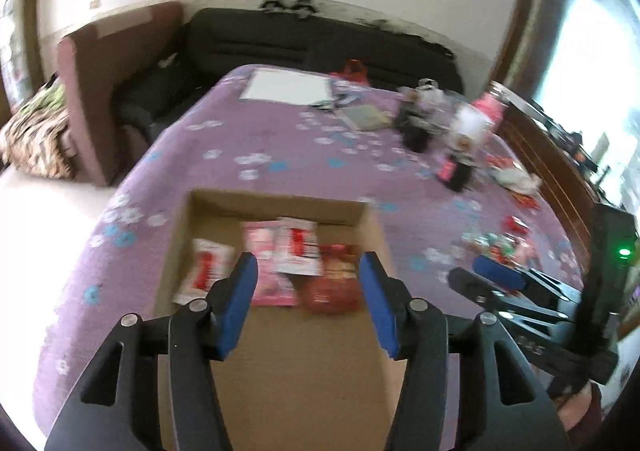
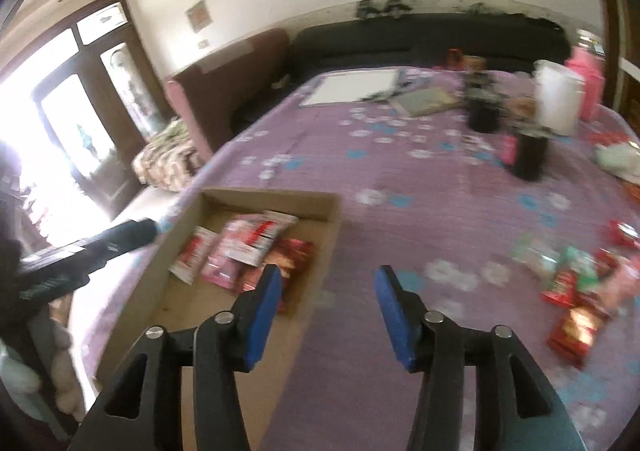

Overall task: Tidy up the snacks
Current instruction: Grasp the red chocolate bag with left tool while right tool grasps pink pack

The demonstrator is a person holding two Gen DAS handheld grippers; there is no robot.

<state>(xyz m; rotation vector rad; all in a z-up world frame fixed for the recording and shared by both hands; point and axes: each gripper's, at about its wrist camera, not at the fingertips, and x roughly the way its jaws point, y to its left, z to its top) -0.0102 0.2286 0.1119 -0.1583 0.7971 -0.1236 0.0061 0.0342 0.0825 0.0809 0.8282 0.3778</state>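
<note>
An open cardboard box (image 1: 280,351) sits on the purple flowered tablecloth (image 1: 280,155). Inside lie several snack packets: white-and-red ones (image 1: 206,271), a pink one (image 1: 266,263) and a red one (image 1: 334,283). My left gripper (image 1: 308,271) is open and empty above the box. My right gripper (image 2: 326,283) is open and empty over the box's right edge (image 2: 320,271). It also shows in the left wrist view (image 1: 486,277). A pile of loose red, green and pink snack packets (image 2: 576,287) lies on the cloth to the right.
Two dark cups (image 2: 530,155), a white container (image 2: 558,99), a pink bottle (image 2: 588,83), a white board (image 2: 352,85) and a booklet (image 2: 426,99) stand at the table's far side. A dark sofa (image 2: 400,39) lies behind. The table's left edge (image 2: 208,167) drops to the floor.
</note>
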